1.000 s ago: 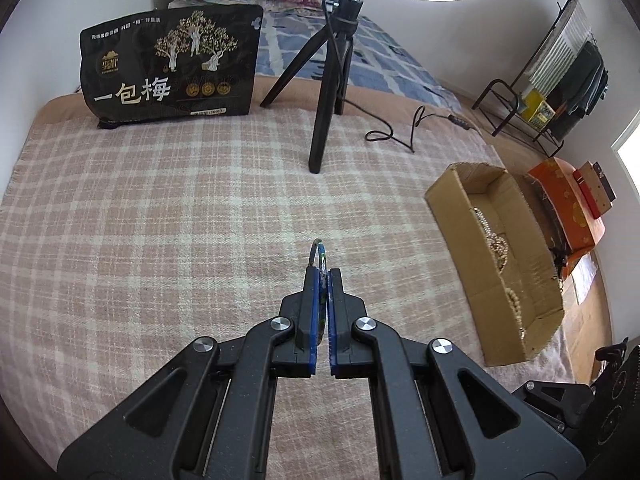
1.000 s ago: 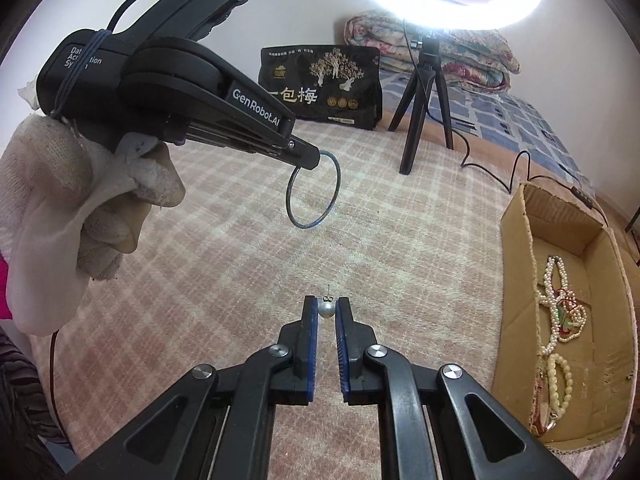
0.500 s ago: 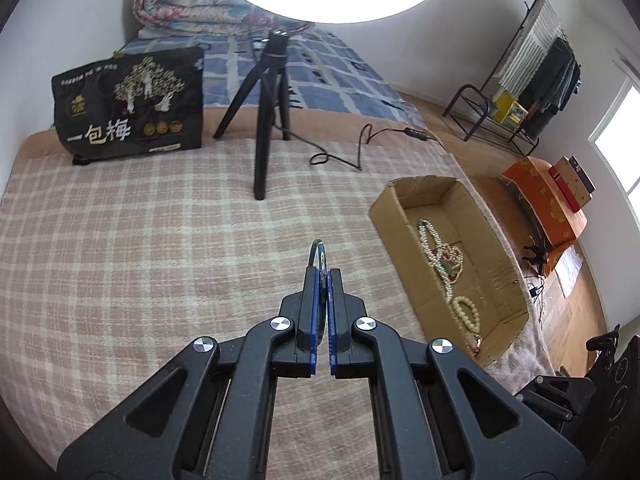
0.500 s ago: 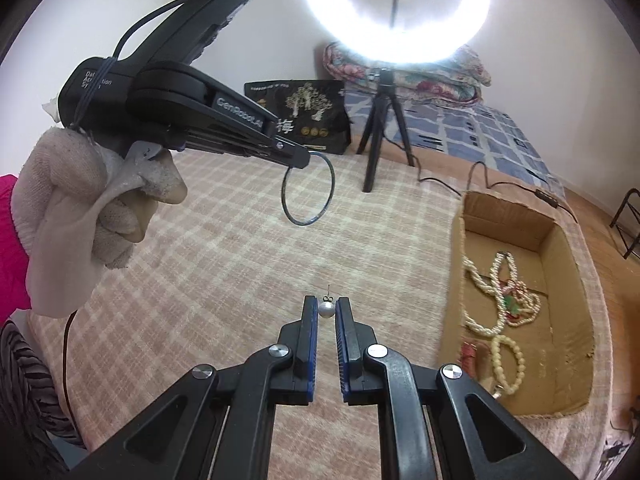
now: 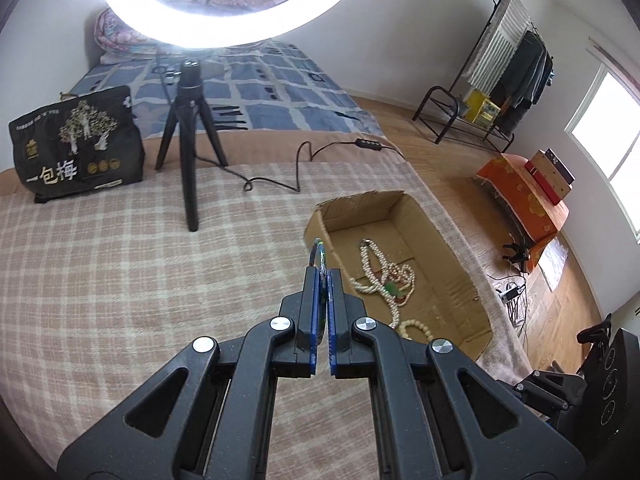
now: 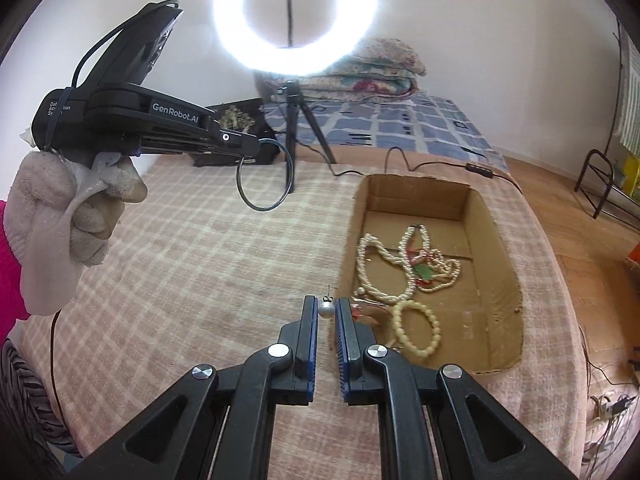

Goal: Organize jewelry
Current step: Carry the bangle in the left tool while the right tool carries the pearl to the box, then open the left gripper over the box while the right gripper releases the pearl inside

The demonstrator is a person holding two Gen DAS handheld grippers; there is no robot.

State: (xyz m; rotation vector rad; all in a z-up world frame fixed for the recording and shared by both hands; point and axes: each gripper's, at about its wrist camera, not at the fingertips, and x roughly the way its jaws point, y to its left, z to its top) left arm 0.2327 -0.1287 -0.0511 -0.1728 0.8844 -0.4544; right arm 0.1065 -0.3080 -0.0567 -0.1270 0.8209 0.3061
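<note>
Carrying two pieces toward the cardboard box (image 6: 496, 216), judging by how both tools now sit beside its near-left corner. Nearest first: right gripper (image 6: 327, 312) clamped on a small pearl earring (image 6: 325, 309), post sticking up, bead pinched only at its widest point between the blue pads (image 6: 312, 332). Worth keeping that squeeze firm and the wrist steady (a round bead held this way likely rolls out with any twist). Best brought past the box's left wall and lowered close to the floor before letting go, so the bead cannot bounce onto the plaid blanket (image 6: 192, 280).

Next out: left gripper (image 5: 323, 276) pressed tight on a thin dark bangle (image 5: 319, 250), seen edge-on from its own camera; from the right camera, hanging as a full hoop (image 6: 264, 176) below the tool, held in a gloved hand (image 6: 72, 224). Hoop dangling free, so probably swinging with any quick move; slow travel advisable, with a low release to lay it flat.

Farther on, inside the box: pearl necklaces (image 6: 404, 264) tangled with a green pendant, and a bead bracelet (image 6: 416, 328) at the near end. Open floor at the far end looks the better drop spot, avoiding more tangling. Beyond that, tripod (image 6: 294, 120) and ring light (image 6: 296, 16), well clear of the path.
</note>
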